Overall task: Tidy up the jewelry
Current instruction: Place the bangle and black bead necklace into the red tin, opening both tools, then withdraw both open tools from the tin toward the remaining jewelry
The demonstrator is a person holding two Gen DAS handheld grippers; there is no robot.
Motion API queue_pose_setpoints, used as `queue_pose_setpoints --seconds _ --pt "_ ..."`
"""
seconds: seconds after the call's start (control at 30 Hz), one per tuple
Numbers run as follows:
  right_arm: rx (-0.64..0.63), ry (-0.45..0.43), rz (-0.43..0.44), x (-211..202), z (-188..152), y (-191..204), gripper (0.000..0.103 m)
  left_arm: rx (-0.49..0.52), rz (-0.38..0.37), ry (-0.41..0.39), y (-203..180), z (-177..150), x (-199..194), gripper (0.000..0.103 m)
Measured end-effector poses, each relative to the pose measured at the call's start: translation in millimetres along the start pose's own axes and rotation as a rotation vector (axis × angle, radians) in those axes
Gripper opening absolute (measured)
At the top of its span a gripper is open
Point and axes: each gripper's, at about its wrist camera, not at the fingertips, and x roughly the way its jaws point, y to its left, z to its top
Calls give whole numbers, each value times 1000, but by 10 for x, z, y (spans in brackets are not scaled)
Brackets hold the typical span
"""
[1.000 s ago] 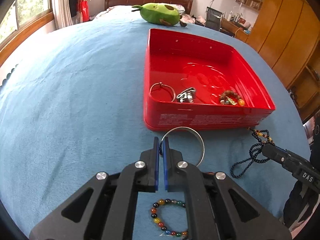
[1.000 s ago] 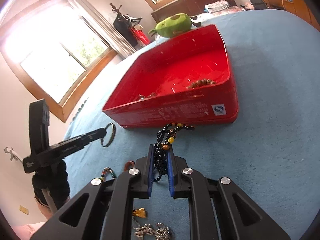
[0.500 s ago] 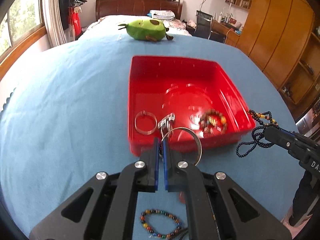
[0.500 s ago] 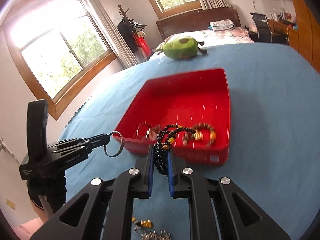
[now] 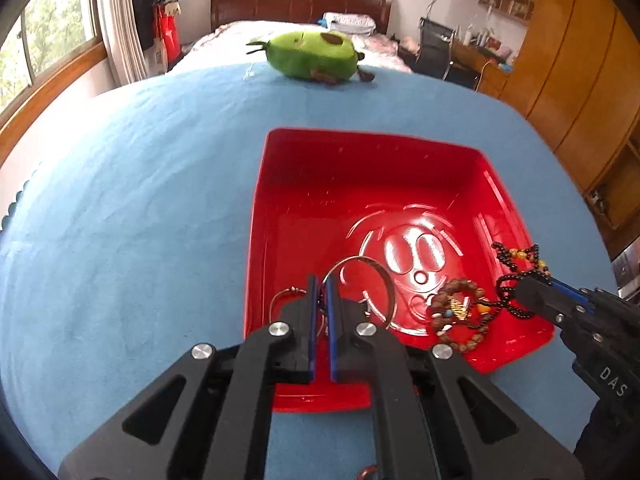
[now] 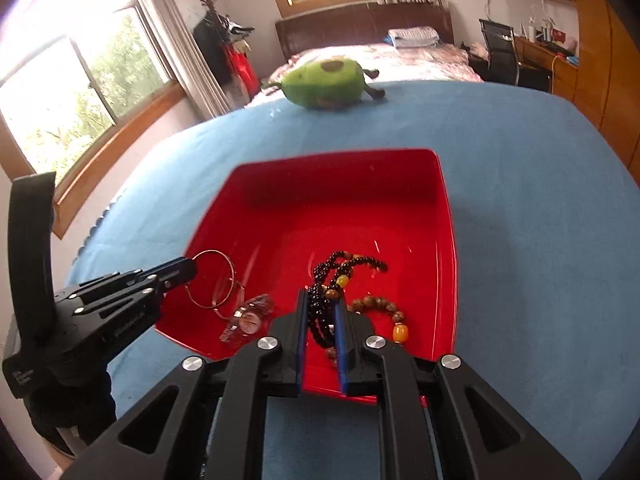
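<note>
Both claws are loaded and over the shallow red rectangular tin tray [image 5: 400,168], near its front edge. Our left gripper [image 5: 319,284] has its jaws pinched narrow on the rim of a thin silver wire bangle [image 5: 386,280]; the ring stands roughly upright, hanging to the right of the tips above the tray floor. Our right gripper [image 6: 320,300] is clamped on a black bead necklace with amber accent beads [image 6: 340,268]; loops spill forward past the tips and more strand hangs below.

Key relation: both pieces hang just above the tray floor, so we judge that release only needs the jaws opening, maybe a slight lowering. Left claw sits over the tray's left-front corner, right claw over centre-front, apart, no clash.

Already in the tray: a brown wooden bead bracelet [image 6: 380,306], a silver wristwatch [image 6: 250,320], another thin hoop [image 5: 280,298]. The necklace could drape over the bracelet and tangle.

The tray sits on a blue fleece cloth [image 5: 140,200], soft and flat. It's a bedroom: a green avocado plush [image 5: 310,54] at the far edge, bed beyond, windows left, wooden wardrobes right.
</note>
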Motion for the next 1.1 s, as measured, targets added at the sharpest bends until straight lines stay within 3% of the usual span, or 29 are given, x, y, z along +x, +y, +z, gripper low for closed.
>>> queue_pose_setpoints --seconds 0.23,0.3,0.33,0.37,0.4,0.7,0.87,1.1 --pt "14 7 -2 96 -53 -75 12 5 8 0 5 -30 39 3" --pt "14 -10 -5 90 -70 -93 18 -7 1 3 25 -32 30 8" --pt "16 -20 -5 87 -71 -105 35 -11 -2 7 29 -28 20 28" --pt "17 -31 -5 67 -97 -118 38 -13 -4 -3 23 -15 -1 48" --pt "15 -34 -6 58 -109 -125 38 -15 -1 -18 22 -12 -40 52" --pt "45 -99 30 -218 -219 -204 35 -16 -8 -97 -4 -61 -391 52" --pt "27 -112 27 -272 -263 -164 35 -13 -7 -136 -44 -97 -534 62" --pt "11 -130 36 -349 -356 -142 33 -7 -2 -163 -70 -131 -668 62"
